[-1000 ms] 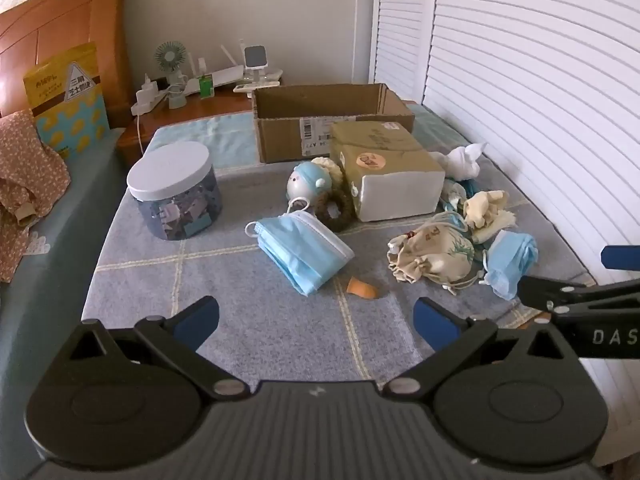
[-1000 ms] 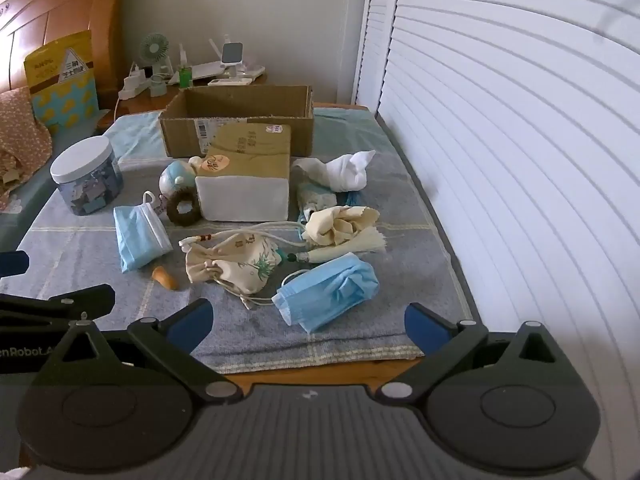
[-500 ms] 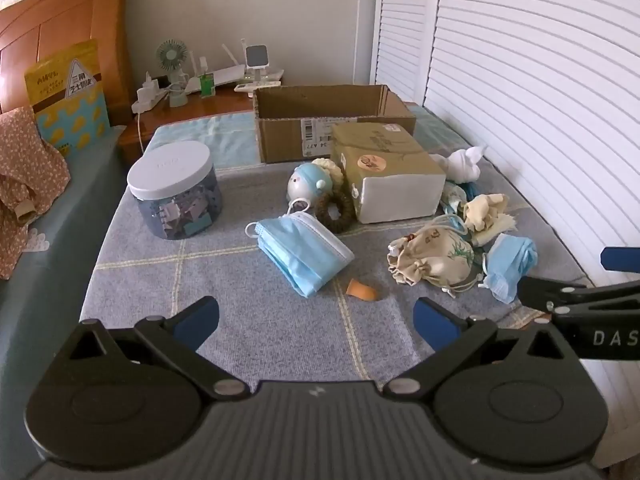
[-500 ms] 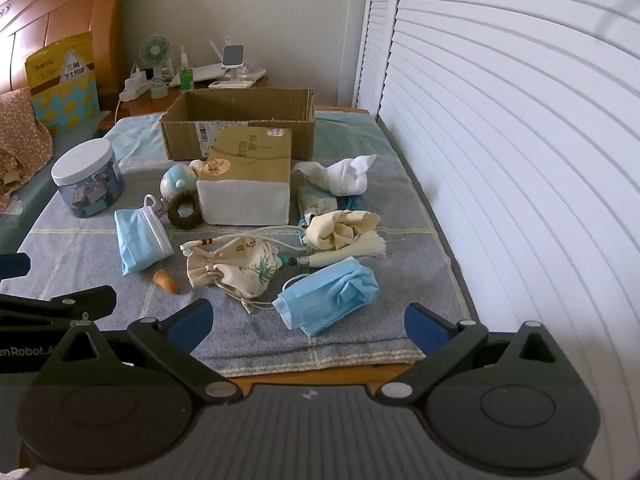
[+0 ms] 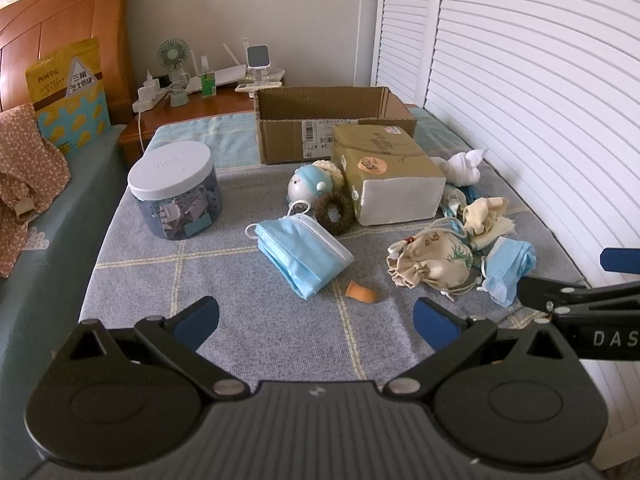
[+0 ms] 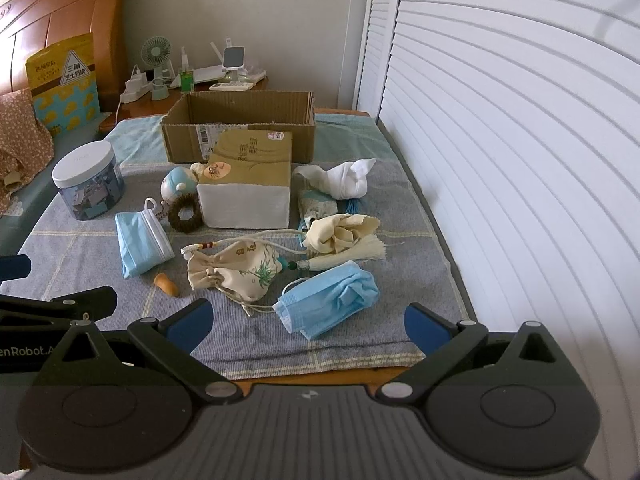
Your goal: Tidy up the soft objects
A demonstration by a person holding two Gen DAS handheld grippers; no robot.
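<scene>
Soft things lie on a grey cloth: a flat blue mask (image 5: 302,254) (image 6: 140,242), a crumpled blue mask (image 6: 330,300) (image 5: 508,270), a cream drawstring pouch (image 6: 236,268) (image 5: 428,264), a cream cloth with a tassel (image 6: 344,236), a white sock bundle (image 6: 346,178), a brown scrunchie (image 6: 185,218) and a small plush (image 5: 310,182). An open cardboard box (image 5: 332,120) (image 6: 240,124) stands behind them. My left gripper (image 5: 316,320) is open and empty, near the flat mask. My right gripper (image 6: 306,322) is open and empty, just short of the crumpled mask.
A wrapped paper block (image 6: 248,182) sits in front of the box. A white-lidded jar (image 5: 174,190) stands at the left. A small orange piece (image 5: 360,292) lies between the masks. White shutter doors (image 6: 500,140) run along the right; a nightstand with gadgets (image 5: 208,84) is behind.
Both grippers have drifted slightly forward over the cloth. They stay open and nothing on the cloth has moved.
</scene>
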